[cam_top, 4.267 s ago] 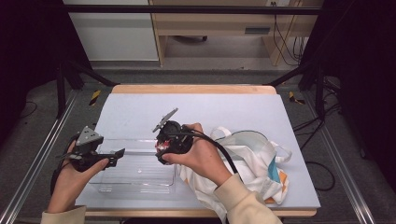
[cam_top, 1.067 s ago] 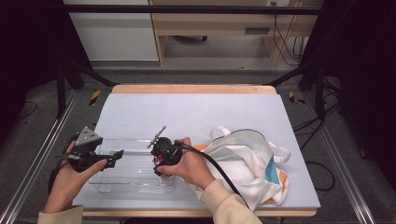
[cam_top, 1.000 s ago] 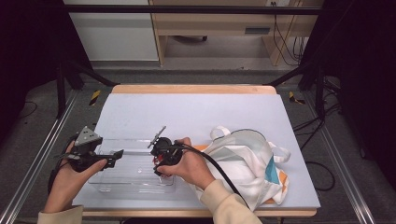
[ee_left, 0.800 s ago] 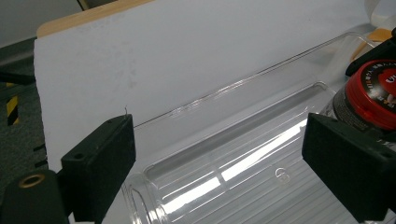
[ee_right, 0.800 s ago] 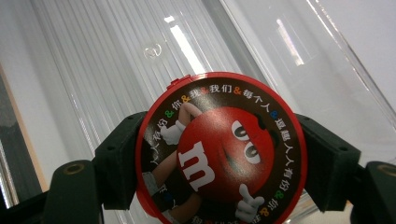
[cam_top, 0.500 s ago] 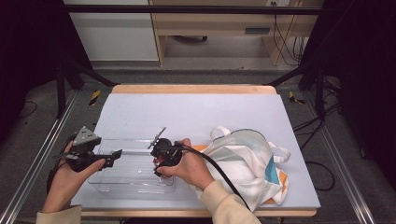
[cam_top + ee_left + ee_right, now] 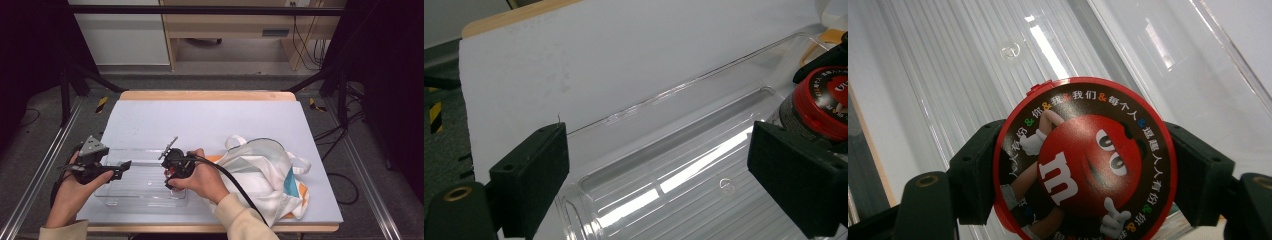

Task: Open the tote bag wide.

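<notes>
**A:** Where was the candy tub (image 7: 1084,162)?

**B:** Clamped by its sides in the right gripper (image 7: 1083,175), jaws spread wide around it, over the clear tray (image 7: 131,197) at about seven o'clock on the table (image 7: 210,120).

**A:** And the other tool?

**B:** The left gripper (image 7: 664,180) stood open and empty at the tray's nine o'clock end.

**A:** Any risk?

**B:** I'd say the round tub could roll on the ribbed floor if released on its side.

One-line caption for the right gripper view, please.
Right gripper clamps a round red-lidded candy tub by its sides above the ribbed floor of a clear plastic bin.
</notes>
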Motion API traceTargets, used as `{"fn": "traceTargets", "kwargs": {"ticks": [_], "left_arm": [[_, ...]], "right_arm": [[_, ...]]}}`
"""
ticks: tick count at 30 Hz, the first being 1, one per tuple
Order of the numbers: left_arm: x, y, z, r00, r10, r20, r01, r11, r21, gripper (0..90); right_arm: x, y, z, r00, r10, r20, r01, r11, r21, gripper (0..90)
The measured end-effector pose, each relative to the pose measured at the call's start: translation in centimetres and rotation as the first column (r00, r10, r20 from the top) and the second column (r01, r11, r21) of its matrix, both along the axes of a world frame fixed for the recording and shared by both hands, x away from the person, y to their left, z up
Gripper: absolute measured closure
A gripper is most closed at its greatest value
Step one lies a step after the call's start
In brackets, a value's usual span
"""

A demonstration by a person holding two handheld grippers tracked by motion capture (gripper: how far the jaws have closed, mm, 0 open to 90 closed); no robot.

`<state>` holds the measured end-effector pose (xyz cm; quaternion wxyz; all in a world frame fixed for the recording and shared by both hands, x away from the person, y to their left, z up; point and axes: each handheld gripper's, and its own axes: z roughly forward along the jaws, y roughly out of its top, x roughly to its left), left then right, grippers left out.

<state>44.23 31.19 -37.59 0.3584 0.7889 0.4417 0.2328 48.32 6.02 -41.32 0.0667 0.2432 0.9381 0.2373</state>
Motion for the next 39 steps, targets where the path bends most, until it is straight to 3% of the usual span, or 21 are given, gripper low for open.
{"fn": "traceTargets", "kwargs": {"ticks": [18, 31, 39], "left_arm": [[0.1, -0.1, -0.1, 0.9999, -0.01, -0.009, 0.01, 0.9999, 0.008, 9.7], [0.0, -0.1, -0.1, 0.9998, -0.016, -0.01, 0.016, 0.9998, 0.008, 9.7], [0.0, 0.3, 0.0, 1.0, -0.006, -0.007, 0.006, 1.0, 0.004, 9.7]], "right_arm": [[0.1, 0.2, 0.0, 1.0, -0.003, 0.001, 0.003, 0.9999, -0.012, 24.9], [-0.1, 0.3, 0.3, 0.9998, -0.006, 0.018, 0.006, 0.9999, -0.009, 12.7], [-0.4, -0.1, 1.0, 0.9995, -0.005, 0.031, 0.005, 0.9999, 0.016, 10.9]]}}
